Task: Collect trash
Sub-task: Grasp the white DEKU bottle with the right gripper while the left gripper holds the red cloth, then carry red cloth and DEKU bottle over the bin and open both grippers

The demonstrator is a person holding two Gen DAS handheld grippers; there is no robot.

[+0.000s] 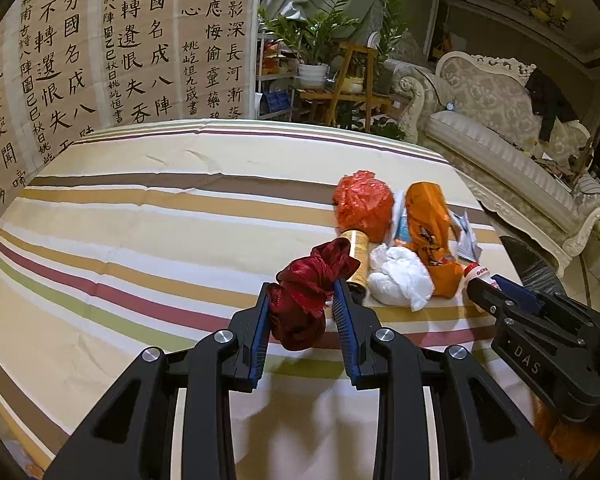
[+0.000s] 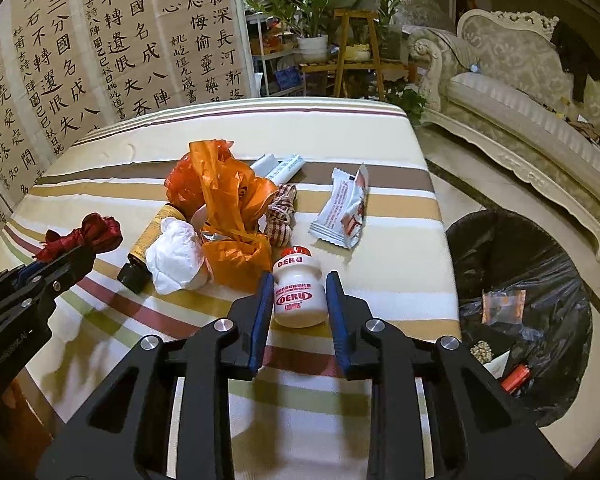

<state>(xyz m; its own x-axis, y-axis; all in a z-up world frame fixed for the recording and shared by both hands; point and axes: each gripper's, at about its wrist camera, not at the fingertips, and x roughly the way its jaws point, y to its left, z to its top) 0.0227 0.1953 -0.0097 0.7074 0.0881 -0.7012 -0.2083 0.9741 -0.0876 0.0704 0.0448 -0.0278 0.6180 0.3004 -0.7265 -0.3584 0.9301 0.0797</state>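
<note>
While both grippers sit over the striped tablecloth (image 2: 380,200), each has a piece of trash between its jaws.

Left gripper (image 1: 302,300): jaws partly closed, blue pads pressed on a crumpled dark red ribbon (image 1: 308,292), which is pinched and bunched between them. Same ribbon is seen at far left in the right wrist view (image 2: 84,236).

Right gripper (image 2: 298,300): jaws narrowed around a small white bottle with a red cap (image 2: 299,288), labelled in red. Bottle sits between the blue pads; the right pad looks to be against it, but a slim gap seems to remain at the left pad, so full contact can't be confirmed. Bottle base appears to rest on the cloth.

Remaining trash is clustered on the cloth beyond the grippers:
- crumpled white tissue (image 2: 176,256), just beside an orange plastic bag (image 2: 228,216)
- brown bottle with yellow label (image 2: 148,248), lying on its side, left of the tissue
- checked fabric scrap (image 2: 282,216), right of the orange bag
- white torn wrapper (image 2: 344,208), further right, apart from the pile
- white tube (image 2: 284,168), far side of the pile

Bin with black liner (image 2: 480,248) is on the floor right of the table, some trash already inside, including an orange lighter (image 2: 518,376).
</note>
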